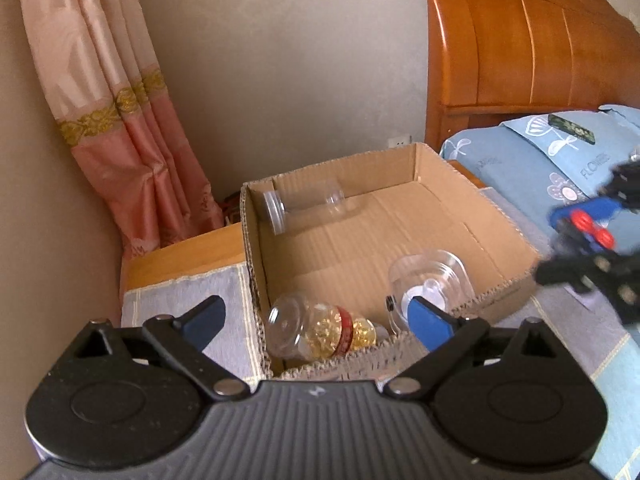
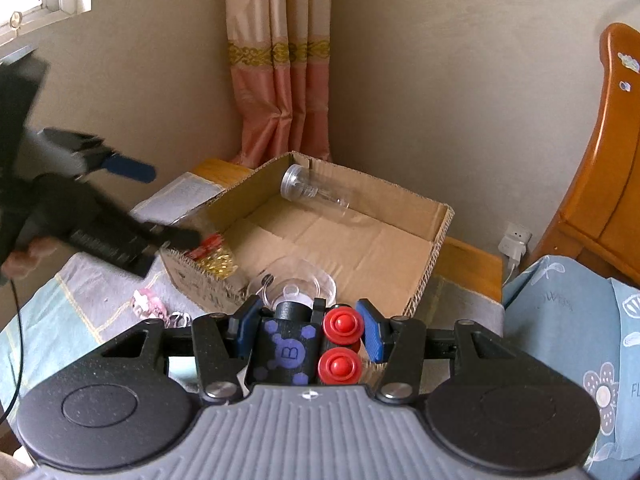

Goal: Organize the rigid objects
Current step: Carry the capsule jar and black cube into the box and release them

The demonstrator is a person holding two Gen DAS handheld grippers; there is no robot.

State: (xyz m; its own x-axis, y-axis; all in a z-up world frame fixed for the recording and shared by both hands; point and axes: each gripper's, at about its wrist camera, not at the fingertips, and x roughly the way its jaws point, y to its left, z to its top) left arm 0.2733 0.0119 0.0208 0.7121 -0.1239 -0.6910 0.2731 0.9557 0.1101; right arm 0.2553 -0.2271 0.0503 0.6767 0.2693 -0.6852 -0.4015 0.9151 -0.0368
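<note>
Held thing: a small black plastic block with purple dots and two round red buttons, like a toy controller. It sits between the blue pads of the right hand-held gripper, in the air just before the near edge of the box.
Right hand-held gripper: closed tight on the black block, one pad on each side.
Left hand-held gripper: wide open, nothing in it, above the near left corner of the box.
Box: an open brown cardboard box on a cloth-covered bed, beside a wooden headboard.
Already in the box: a clear plastic jar lying on its side at the far left corner, a clear jar with gold bits and a red band at the near edge, and a clear round plastic piece next to it.
How the block handles: I think it is hard, light and stiff. The red buttons may push in, so the flat sides are the best place to hold.
Clear jars: probably light, smooth and slippery; they may roll.
</note>
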